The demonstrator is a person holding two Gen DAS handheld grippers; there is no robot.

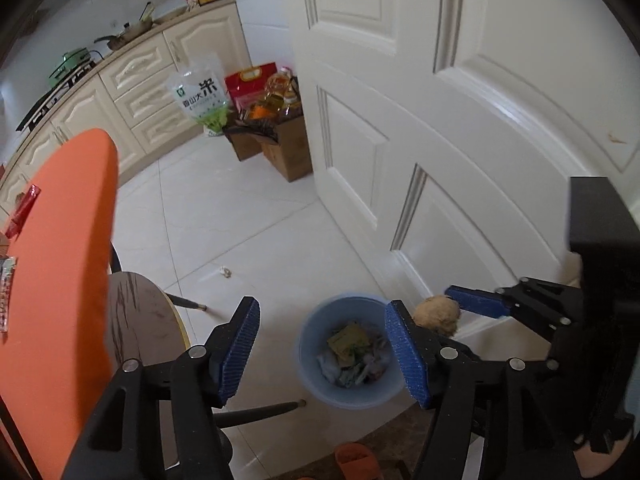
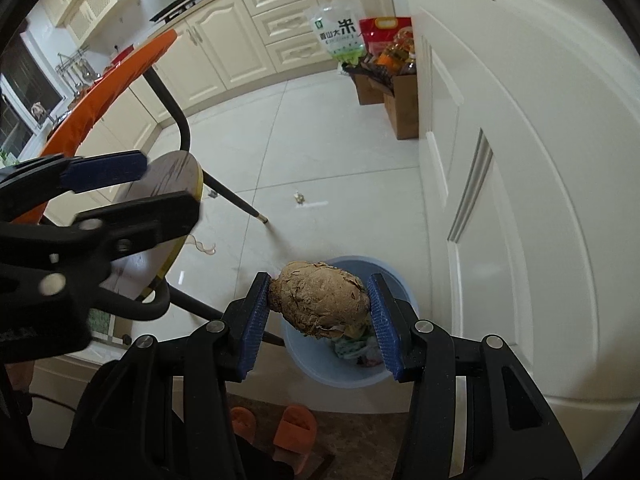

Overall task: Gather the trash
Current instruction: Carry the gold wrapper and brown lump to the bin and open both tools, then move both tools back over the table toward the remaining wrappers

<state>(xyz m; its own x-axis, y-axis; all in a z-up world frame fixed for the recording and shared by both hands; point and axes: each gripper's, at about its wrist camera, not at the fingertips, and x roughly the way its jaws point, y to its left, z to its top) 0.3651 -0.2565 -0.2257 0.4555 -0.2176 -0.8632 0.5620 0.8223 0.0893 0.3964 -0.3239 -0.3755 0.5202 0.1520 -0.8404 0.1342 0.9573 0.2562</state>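
Note:
A blue bin [image 1: 312, 380] with wrappers and scraps inside stands on the white tile floor by the door; it also shows in the right wrist view [image 2: 320, 368]. My right gripper [image 2: 318, 318] is shut on a brown crumpled lump [image 2: 320, 300] and holds it above the bin. The lump also shows in the left wrist view [image 1: 436, 314], beside the right gripper's blue finger [image 1: 476, 300]. My left gripper [image 1: 322, 354] is open and empty, above the bin's left side. A small scrap [image 1: 226, 272] lies on the floor farther out, also seen from the right [image 2: 299, 198].
An orange table [image 1: 60, 280] with wrappers on it is at left, over a round stool [image 1: 140, 320]. A white door [image 1: 440, 120] is close on the right. Cardboard boxes [image 1: 280, 148], a rice bag and cabinets stand at the back. Orange slippers [image 2: 296, 432] lie on a mat.

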